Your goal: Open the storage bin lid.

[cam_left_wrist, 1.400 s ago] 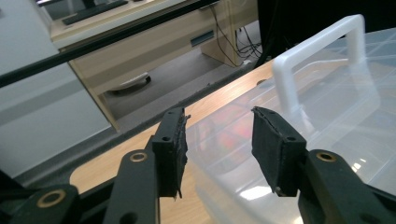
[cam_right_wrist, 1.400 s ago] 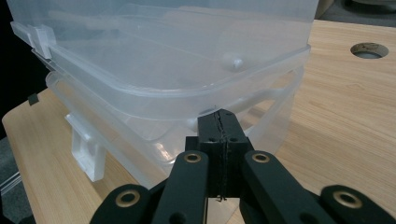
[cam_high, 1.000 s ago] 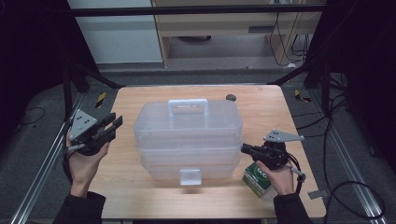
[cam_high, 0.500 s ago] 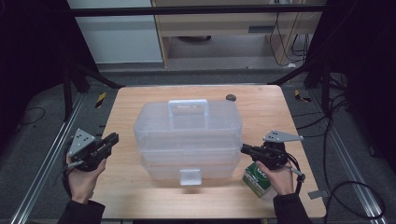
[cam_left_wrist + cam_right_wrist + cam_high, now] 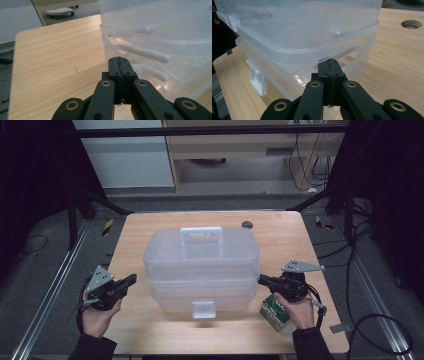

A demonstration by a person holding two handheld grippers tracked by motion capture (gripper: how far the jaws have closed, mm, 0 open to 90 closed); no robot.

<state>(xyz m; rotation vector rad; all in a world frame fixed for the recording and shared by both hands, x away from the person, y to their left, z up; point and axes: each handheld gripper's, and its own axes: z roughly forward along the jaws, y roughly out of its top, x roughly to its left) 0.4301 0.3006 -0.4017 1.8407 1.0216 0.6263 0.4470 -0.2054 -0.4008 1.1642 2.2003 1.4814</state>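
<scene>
A clear plastic box [image 5: 201, 265] sits mid-table [image 5: 150, 227], lid on, its white handle [image 5: 201, 233] on top toward the far edge and a latch [image 5: 203, 309] on the near wall. It looks light and seemingly empty, its thin walls likely to flex and its smooth sides slippery; the stiff rim ledges on each end, or the handle, look like the surest places to lift. The table offers bare wood left, right and behind the box, but a narrower strip in front before the near edge. A green-and-white carton [image 5: 275, 311] stands just off the box's near right corner, crowding that side. The left gripper [image 5: 131, 279] points at the box's left end, its jaws having just been closing with nothing between them, now pressed together. The right gripper [image 5: 260, 279] noses the right rim, jaws likewise closed and empty. A small dark hole [image 5: 247, 224] marks the far edge.
</scene>
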